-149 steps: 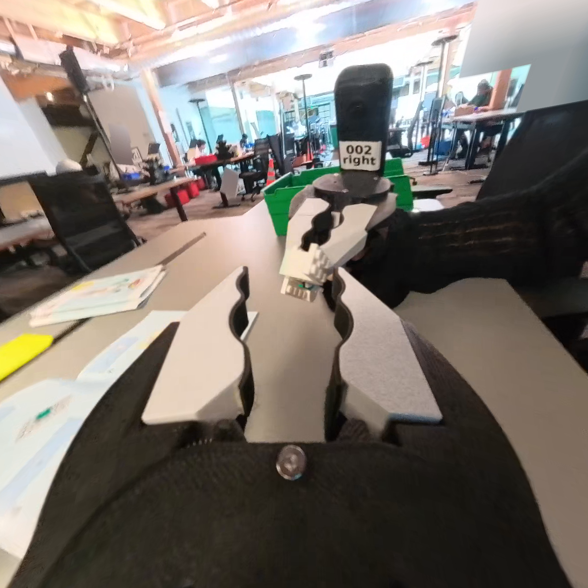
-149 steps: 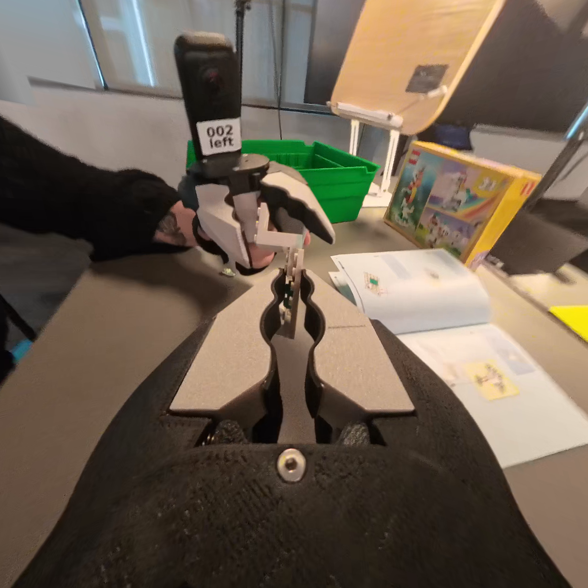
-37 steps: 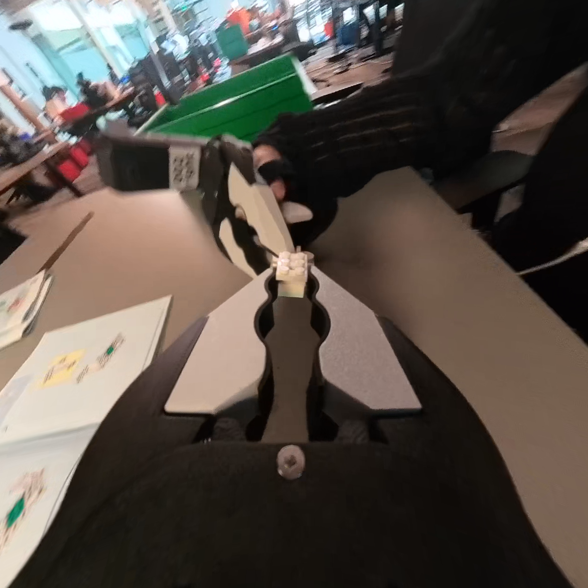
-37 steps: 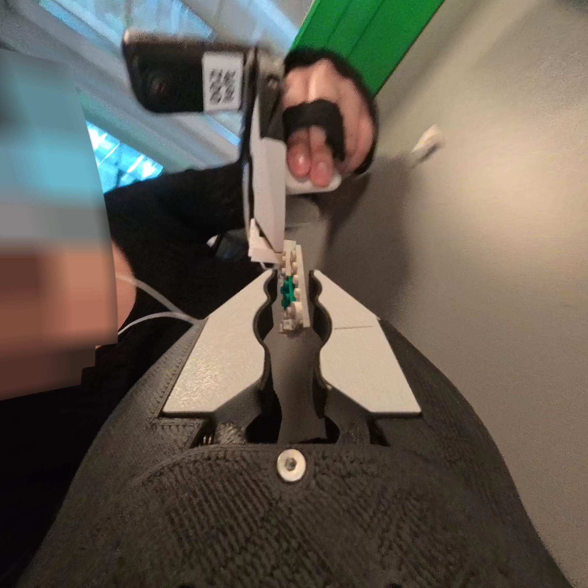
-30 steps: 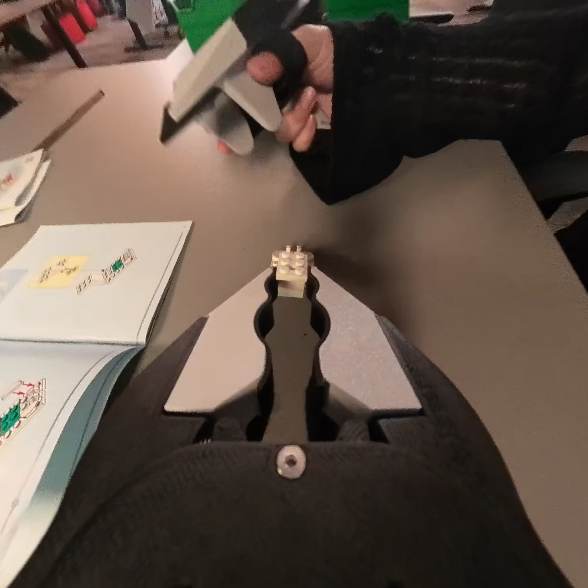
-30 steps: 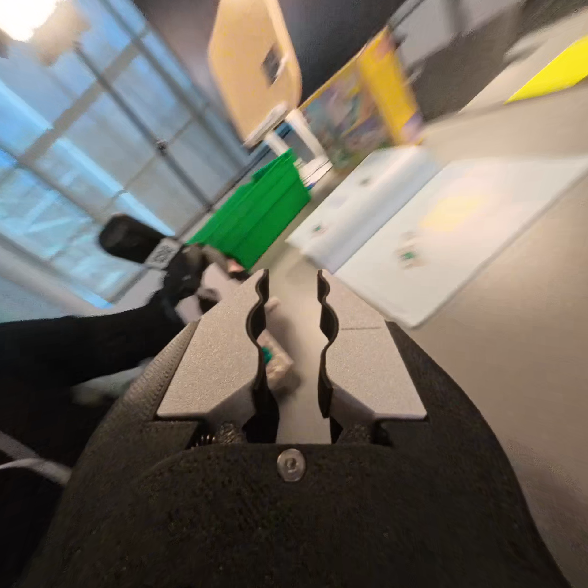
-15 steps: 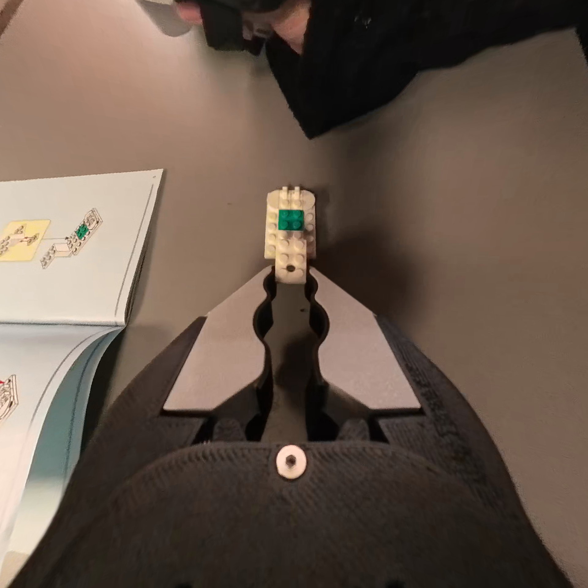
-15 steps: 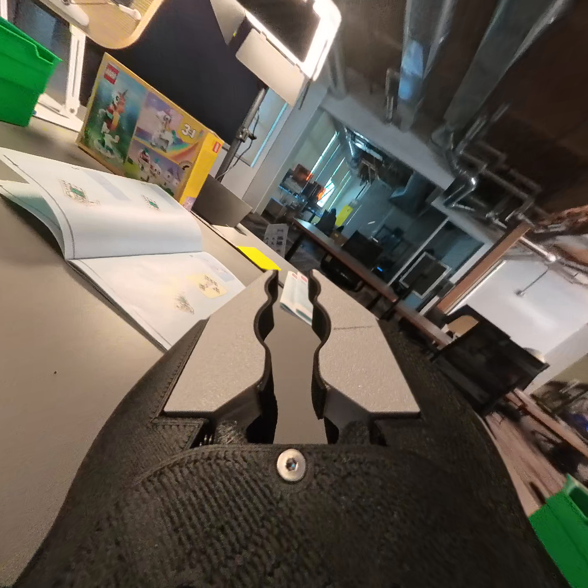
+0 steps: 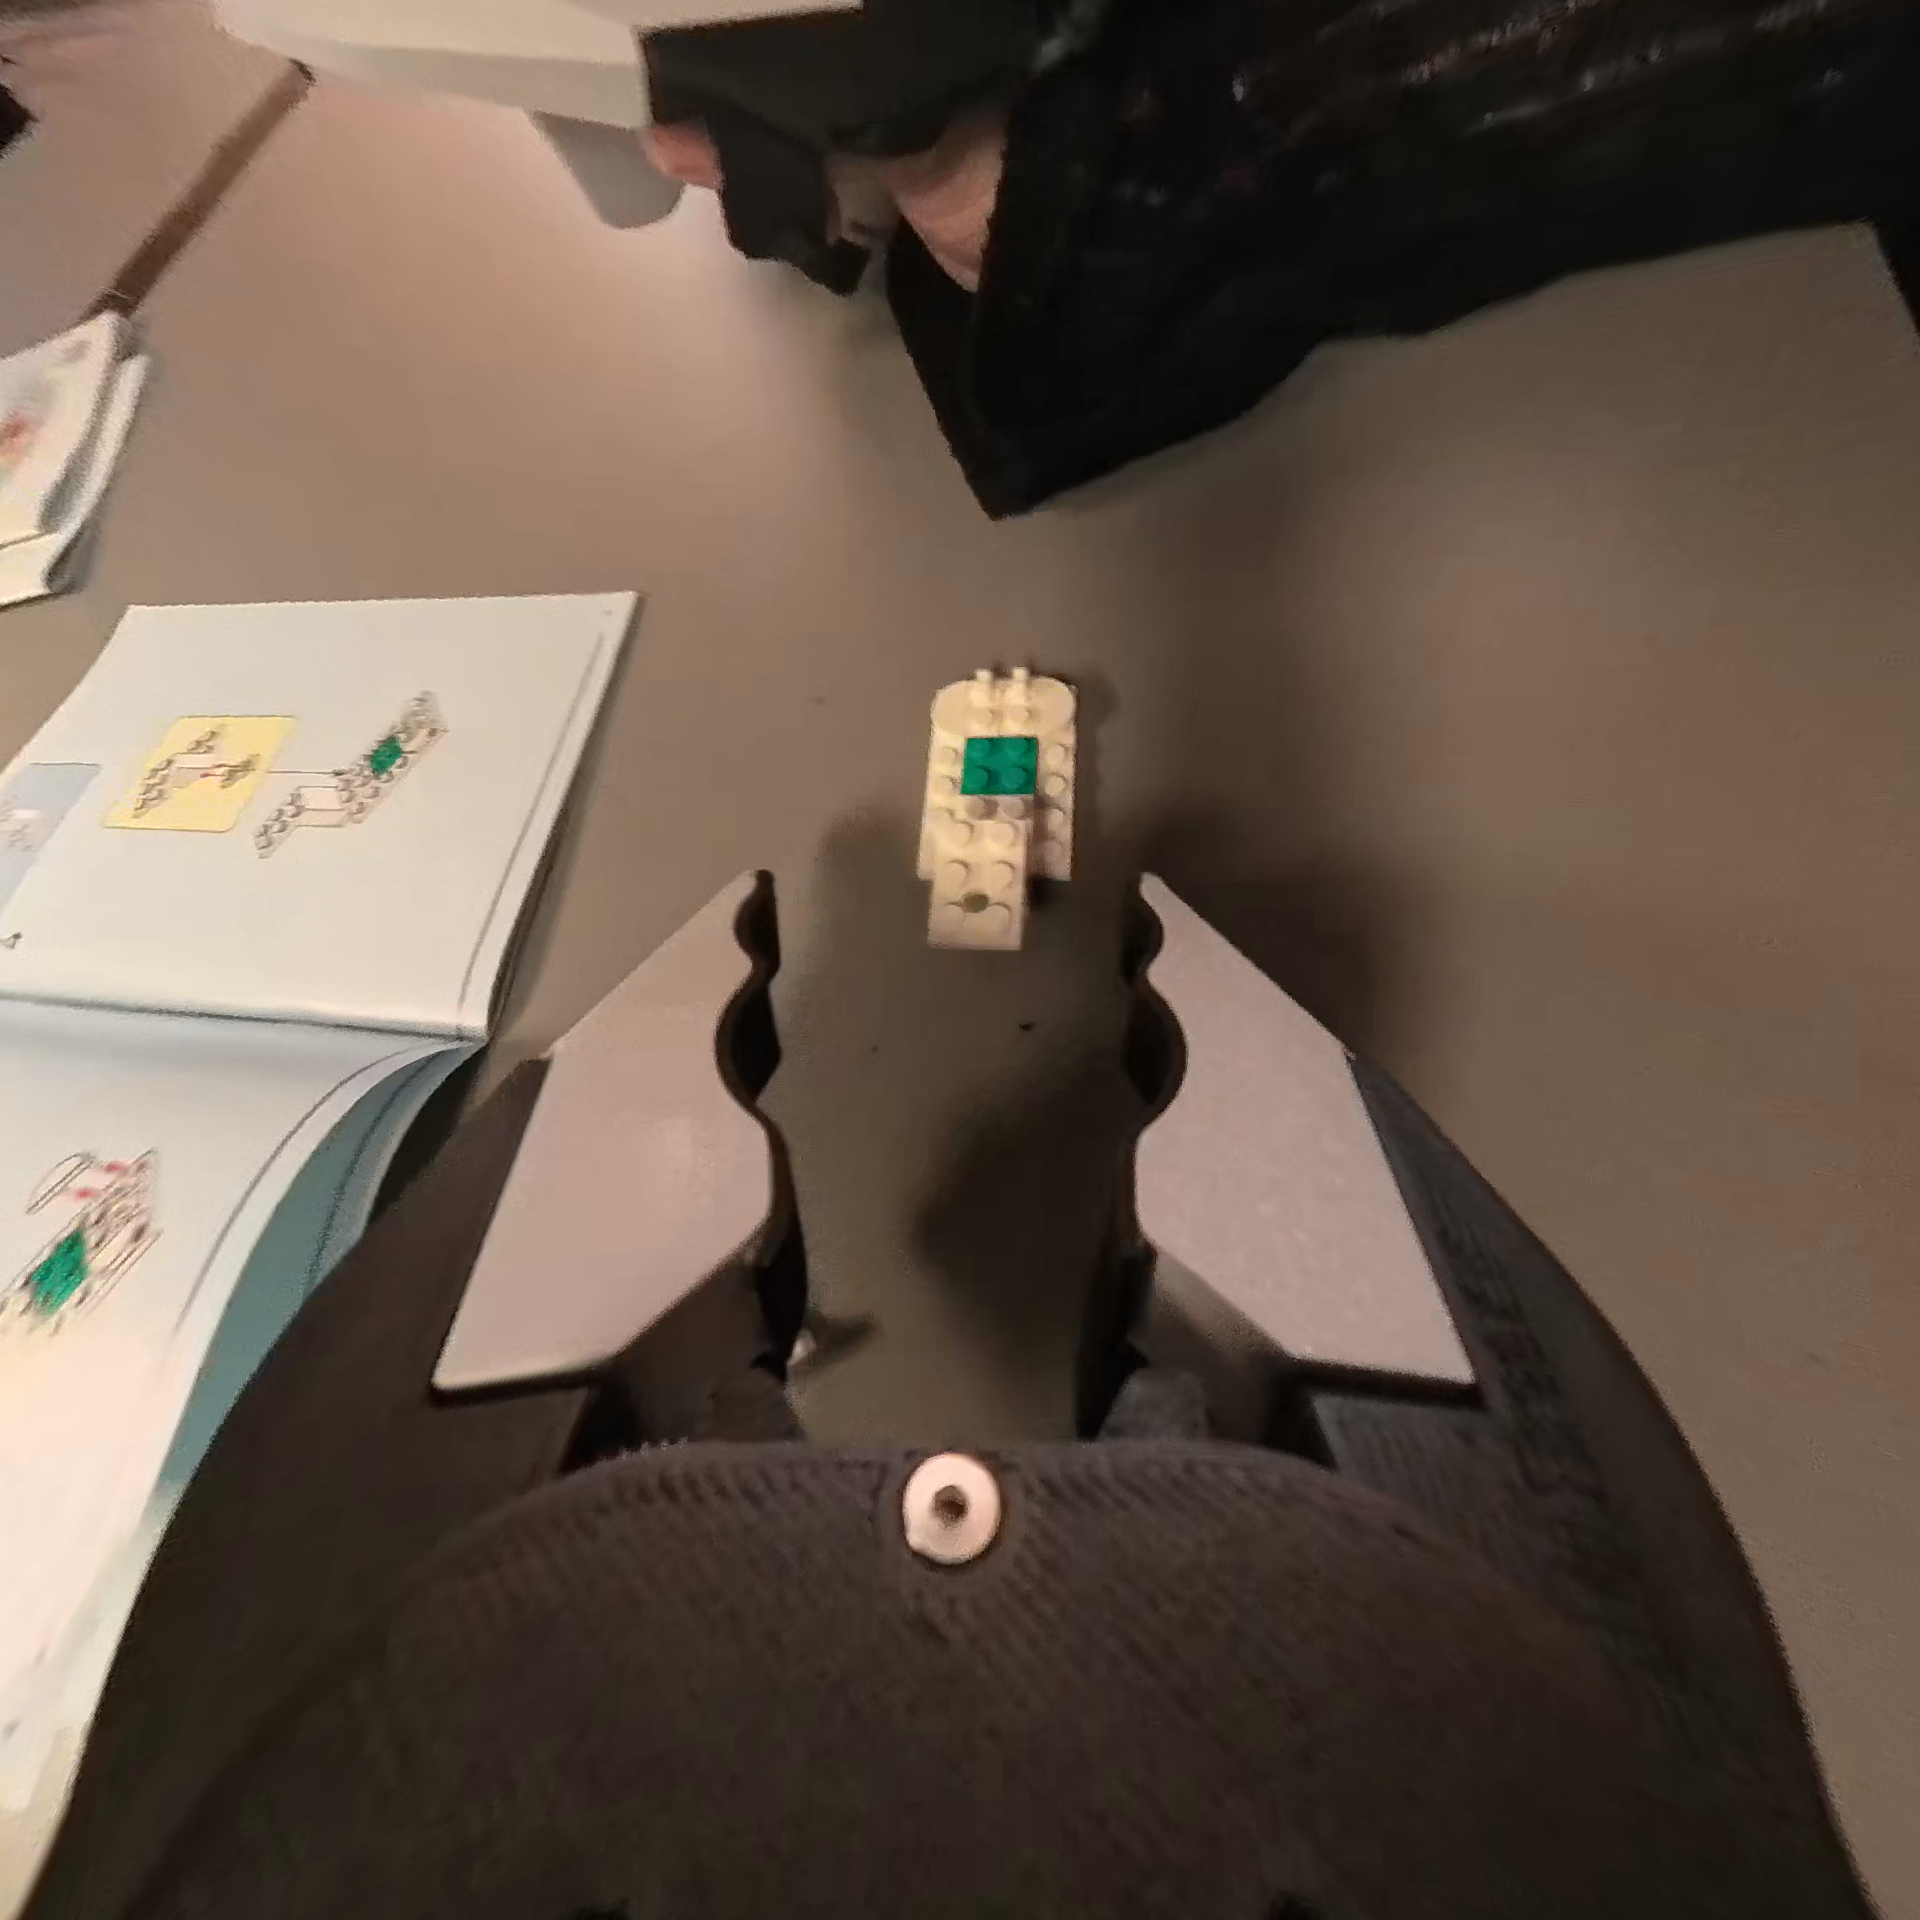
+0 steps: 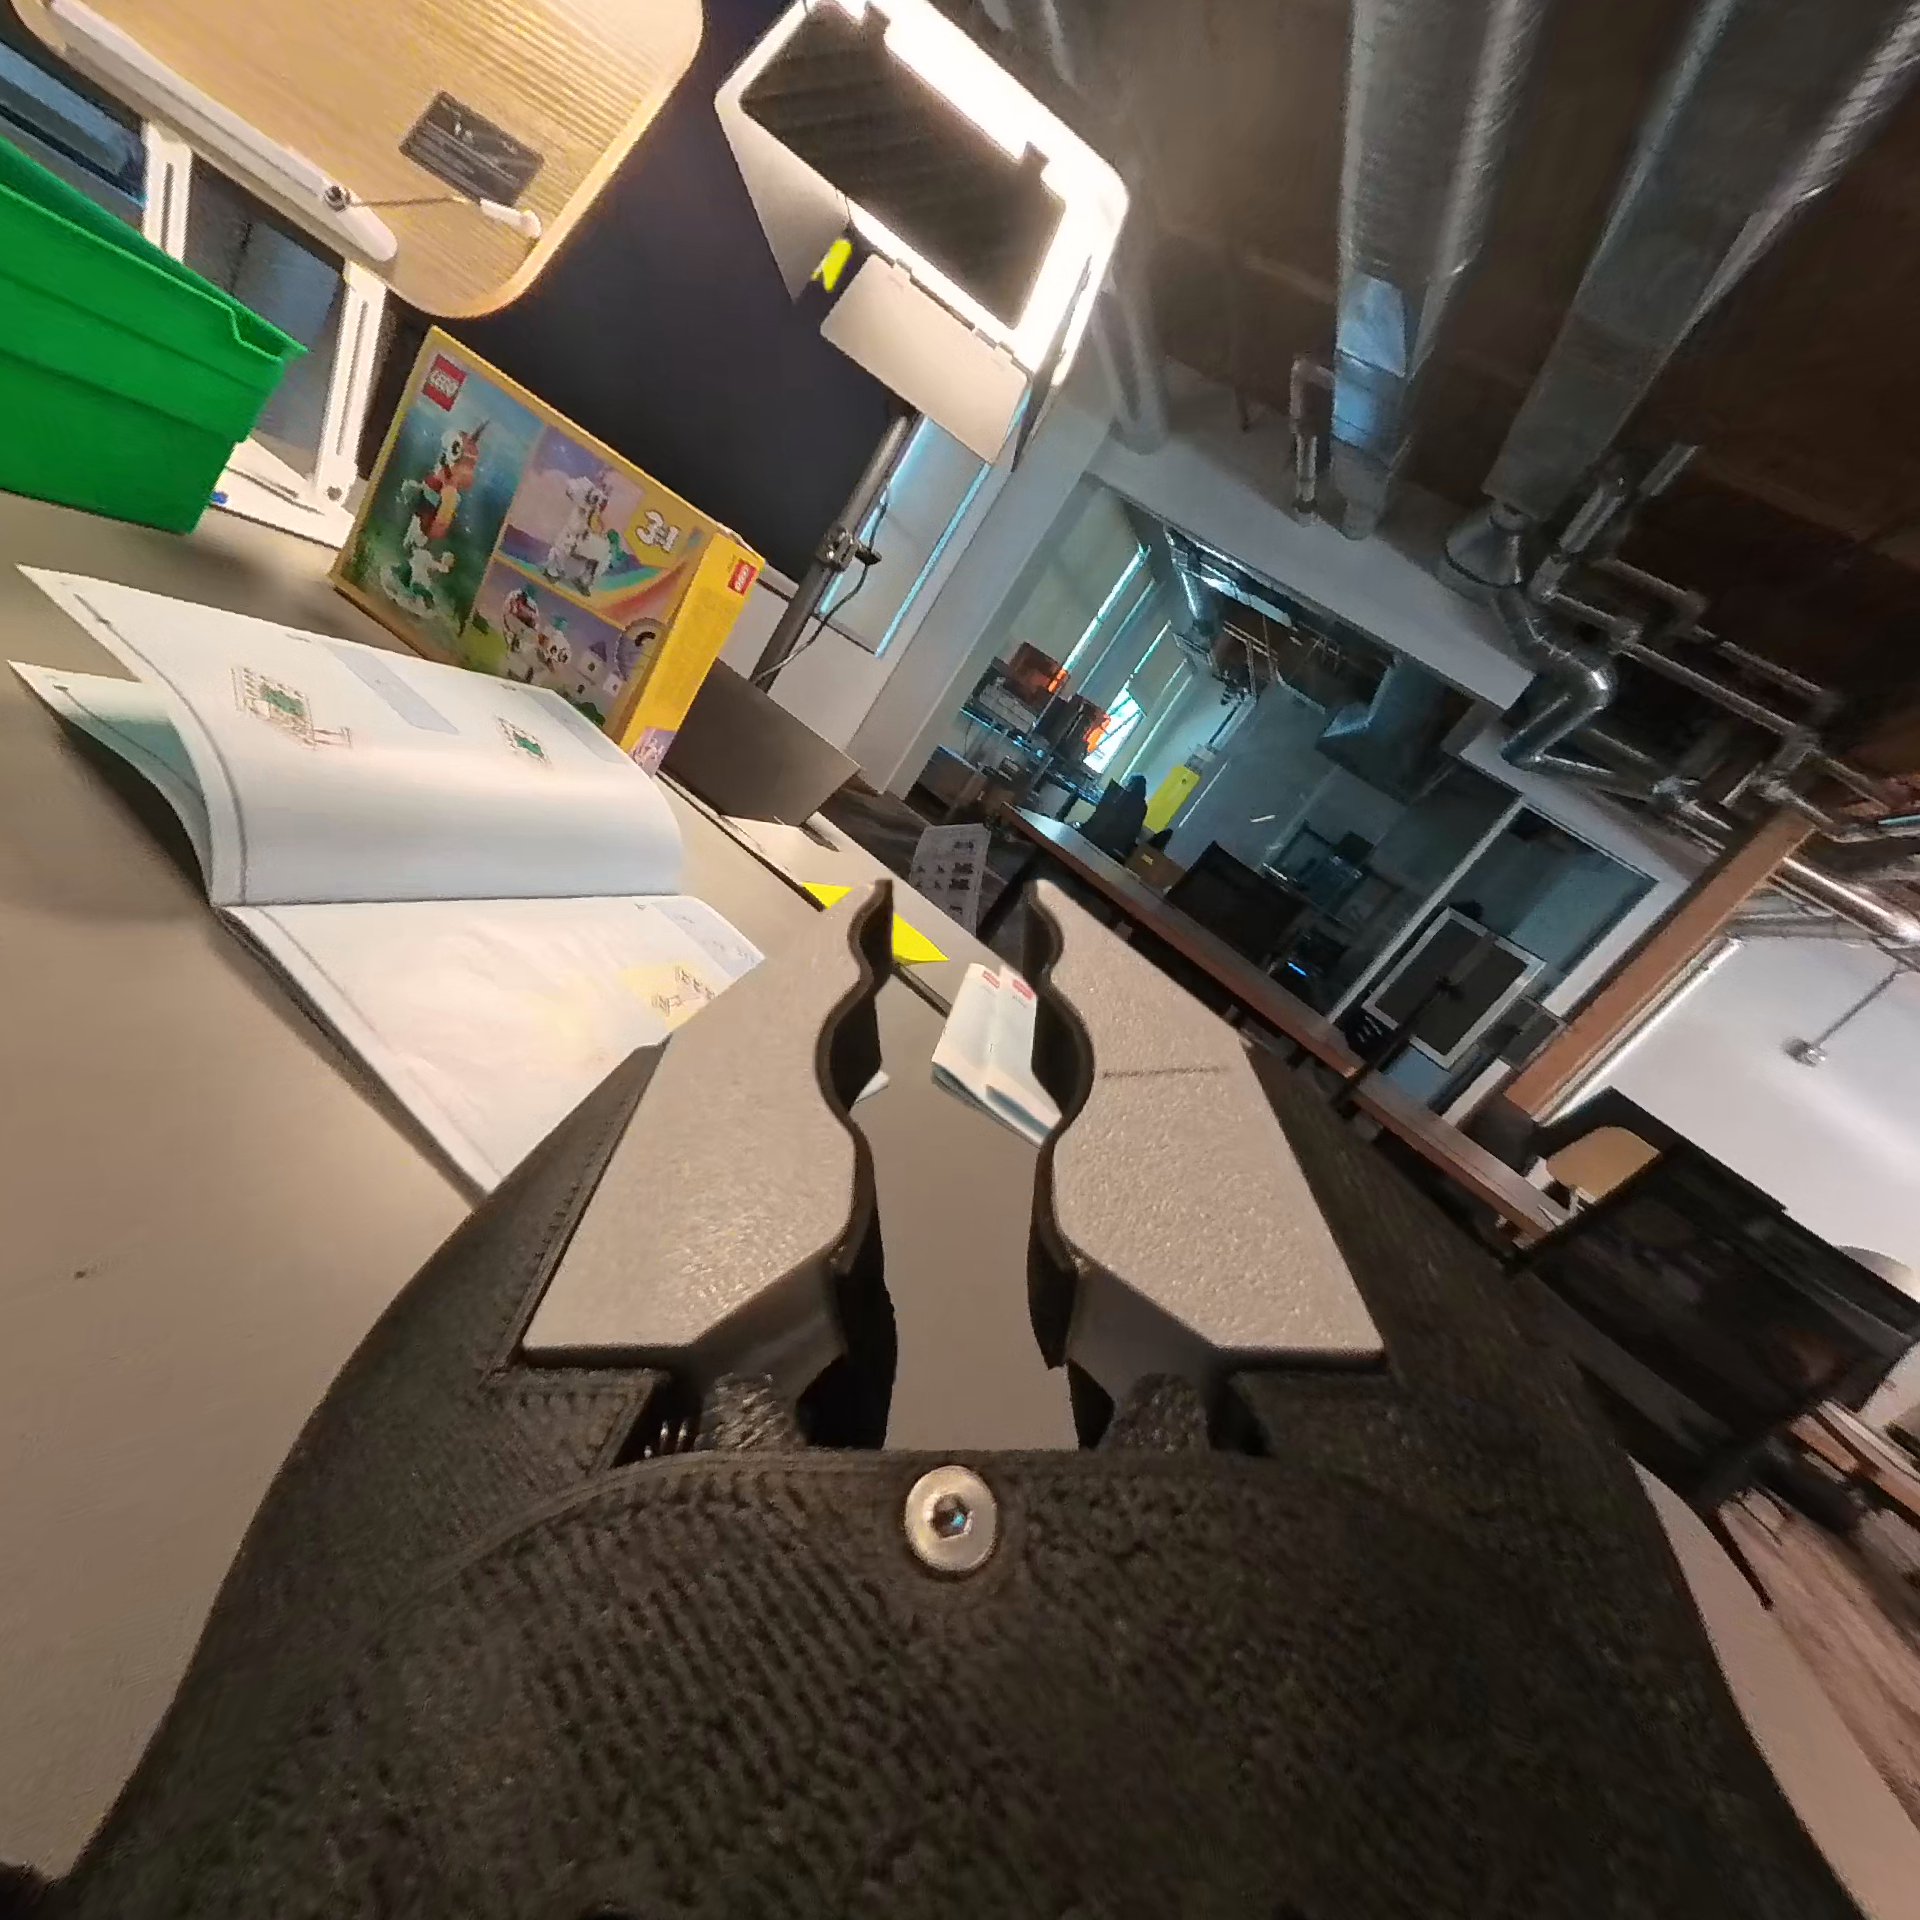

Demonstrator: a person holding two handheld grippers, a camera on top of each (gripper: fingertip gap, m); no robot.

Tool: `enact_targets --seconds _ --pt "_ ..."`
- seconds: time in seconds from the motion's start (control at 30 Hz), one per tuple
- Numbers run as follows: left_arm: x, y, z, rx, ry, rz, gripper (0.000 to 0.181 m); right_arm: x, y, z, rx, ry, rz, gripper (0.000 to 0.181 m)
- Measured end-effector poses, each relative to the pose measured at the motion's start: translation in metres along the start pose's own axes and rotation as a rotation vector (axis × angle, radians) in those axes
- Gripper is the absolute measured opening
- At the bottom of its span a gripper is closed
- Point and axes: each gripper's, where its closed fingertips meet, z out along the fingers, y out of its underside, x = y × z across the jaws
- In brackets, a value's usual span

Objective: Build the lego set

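left gripper (image 9: pixel 951 914): released, above grey surface (image 9: pixel 1455 727) | small white lego build with green brick (image 9: pixel 995 808): lying just beyond its tips | right gripper (image 10: pixel 956 914): released, empty

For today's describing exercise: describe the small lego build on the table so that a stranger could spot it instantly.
On the grey table, right of the open instruction booklet, the small lego build lies flat just beyond the left gripper, whose jaws are open. It is cream-white, with one green brick on top.
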Motion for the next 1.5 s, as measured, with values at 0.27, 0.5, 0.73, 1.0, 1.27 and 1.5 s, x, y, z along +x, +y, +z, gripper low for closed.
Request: enact_targets --seconds 0.27,0.5,0.73,1.0,1.27,1.5 --pt "-0.056 -0.031 -0.043 0.32 -0.347 -0.086 0.096 0.006 0.005 0.015 0.042 -0.031 0.006 0.026" --pt "-0.085 -0.061 -0.106 0.643 -0.757 0.062 0.114 0.002 -0.002 0.013 0.078 -0.056 0.032 0.026" --pt "-0.094 -0.065 -0.139 0.786 -0.872 0.056 0.127 -0.008 -0.003 0.015 0.078 -0.094 -0.003 0.026" --pt "-0.1 -0.057 -0.132 0.726 -0.872 0.041 0.12 -0.004 0.001 0.016 0.058 -0.076 -0.001 0.026" --pt "-0.106 -0.05 -0.131 0.656 -0.92 0.063 0.11 -0.001 0.005 0.016 0.035 -0.058 -0.01 0.025" --pt "-0.106 -0.049 -0.133 0.65 -0.935 0.061 0.108 0.01 0.008 0.016 0.024 -0.01 0.015 0.028"
